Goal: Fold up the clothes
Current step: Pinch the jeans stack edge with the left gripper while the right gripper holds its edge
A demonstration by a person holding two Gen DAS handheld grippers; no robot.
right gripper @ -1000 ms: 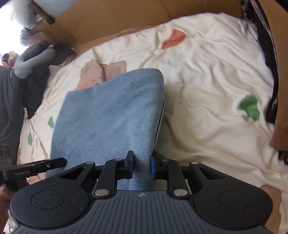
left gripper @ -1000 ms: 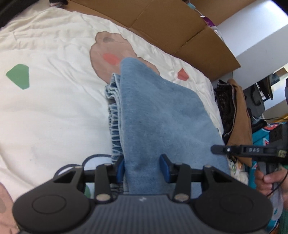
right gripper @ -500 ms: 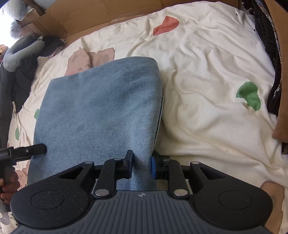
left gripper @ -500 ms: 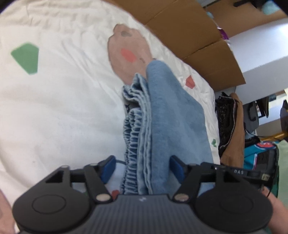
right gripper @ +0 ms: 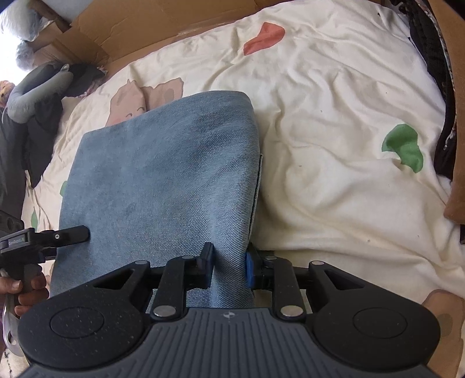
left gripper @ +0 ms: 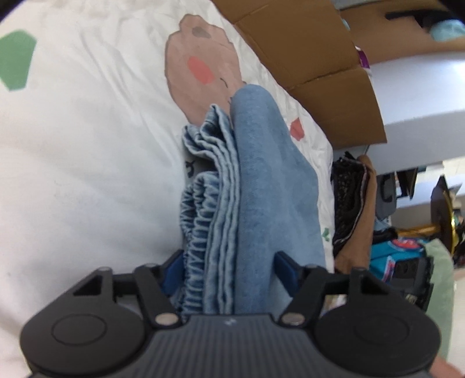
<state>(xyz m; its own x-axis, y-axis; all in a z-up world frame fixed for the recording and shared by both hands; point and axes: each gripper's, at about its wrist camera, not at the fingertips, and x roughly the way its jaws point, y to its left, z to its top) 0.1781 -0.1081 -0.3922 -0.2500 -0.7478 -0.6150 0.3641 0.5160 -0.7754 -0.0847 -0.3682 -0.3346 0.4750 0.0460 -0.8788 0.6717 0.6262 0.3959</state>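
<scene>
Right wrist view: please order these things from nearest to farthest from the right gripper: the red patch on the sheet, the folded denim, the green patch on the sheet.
1. Folded denim: between the fingers of the right gripper.
2. Green patch: on the sheet, to the right.
3. Red patch: far end of the sheet, near the cardboard.

The bed (right gripper: 334, 162) lies open on its right half: bare cream sheet from the folded denim garment (right gripper: 162, 174) out to the right edge, where a dark heap of clothes (right gripper: 436, 87) blocks the way. Cardboard (right gripper: 139, 26) walls off the far edge. On the left of the garment, more bare sheet, with a grey and black pile (right gripper: 35, 96) crowding the far left corner. The garment itself fills the bed's middle.
</scene>
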